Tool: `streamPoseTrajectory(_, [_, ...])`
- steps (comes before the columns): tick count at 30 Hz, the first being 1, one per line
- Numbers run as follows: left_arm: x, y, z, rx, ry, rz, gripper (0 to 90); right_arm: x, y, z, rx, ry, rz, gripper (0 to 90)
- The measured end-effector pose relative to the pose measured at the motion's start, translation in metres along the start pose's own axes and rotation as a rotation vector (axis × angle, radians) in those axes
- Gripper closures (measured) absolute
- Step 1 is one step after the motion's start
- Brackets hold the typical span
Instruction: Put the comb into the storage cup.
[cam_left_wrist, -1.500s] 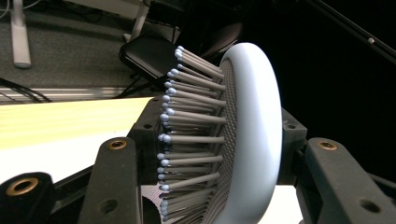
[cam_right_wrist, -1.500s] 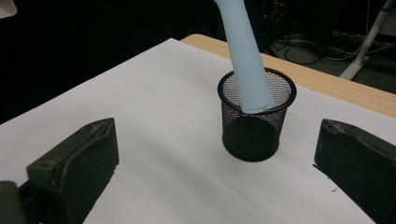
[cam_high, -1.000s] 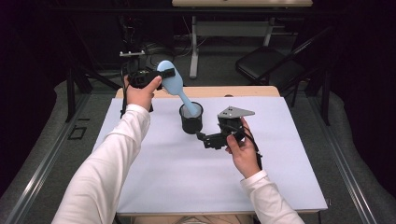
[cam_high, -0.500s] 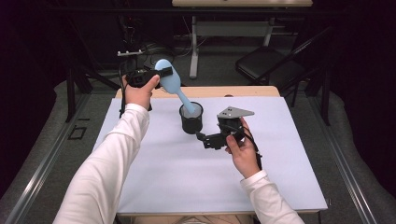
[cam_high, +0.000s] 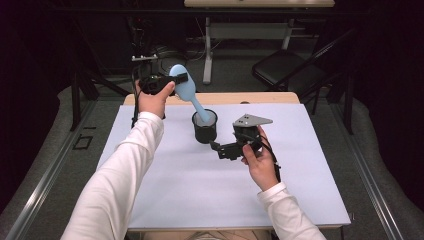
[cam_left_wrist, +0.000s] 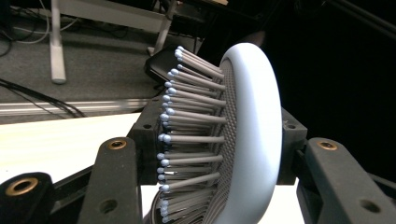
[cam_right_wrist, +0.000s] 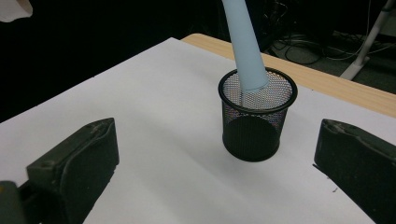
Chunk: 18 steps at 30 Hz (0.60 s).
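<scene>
Lab-like recording room, dark curtains (cam_high: 385, 75), paper-covered table (cam_high: 310, 165), floor cables (cam_high: 190, 55)

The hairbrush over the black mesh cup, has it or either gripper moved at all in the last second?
Nothing visibly changed. The left gripper stays shut on the head of the blue hairbrush, whose handle tip still dips into the black mesh cup. The right gripper still waits open beside the cup on the white table cover.
</scene>
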<state>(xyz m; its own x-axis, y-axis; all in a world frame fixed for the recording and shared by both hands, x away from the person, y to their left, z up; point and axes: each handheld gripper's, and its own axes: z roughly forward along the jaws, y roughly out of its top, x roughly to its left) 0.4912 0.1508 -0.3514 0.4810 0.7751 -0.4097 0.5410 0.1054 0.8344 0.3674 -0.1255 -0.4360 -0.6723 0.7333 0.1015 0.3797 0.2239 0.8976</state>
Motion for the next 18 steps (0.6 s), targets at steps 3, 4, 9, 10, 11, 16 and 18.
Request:
streamPoseTrajectory(3, [-0.001,-0.001,0.003,0.0,-0.007,-0.004,49.8,0.001,0.0,0.001,-0.001,0.001,0.001,0.0])
streamPoseTrajectory(4, [-0.001,-0.001,0.003,0.002,-0.01,-0.003,49.8,0.001,0.0,0.001,0.0,0.001,0.001,0.0])
streamPoseTrajectory(9, [-0.004,-0.003,0.007,0.008,-0.012,0.007,49.8,0.001,0.0,0.0,-0.002,-0.001,-0.002,0.0])
streamPoseTrajectory(10, [-0.005,-0.003,0.007,0.008,-0.011,0.006,49.7,0.001,0.0,0.0,-0.001,-0.001,-0.001,0.0])
streamPoseTrajectory(11, [-0.005,-0.003,0.008,0.007,-0.011,0.008,49.7,0.001,0.0,0.0,-0.003,-0.001,-0.001,0.0])
streamPoseTrajectory(16, [-0.007,-0.004,0.011,0.003,-0.008,0.02,49.6,0.001,0.0,0.0,-0.003,0.0,-0.002,0.0])
streamPoseTrajectory(18, [-0.008,-0.004,0.012,-0.002,-0.005,0.027,49.6,0.001,0.0,0.0,-0.003,0.001,-0.003,0.0])
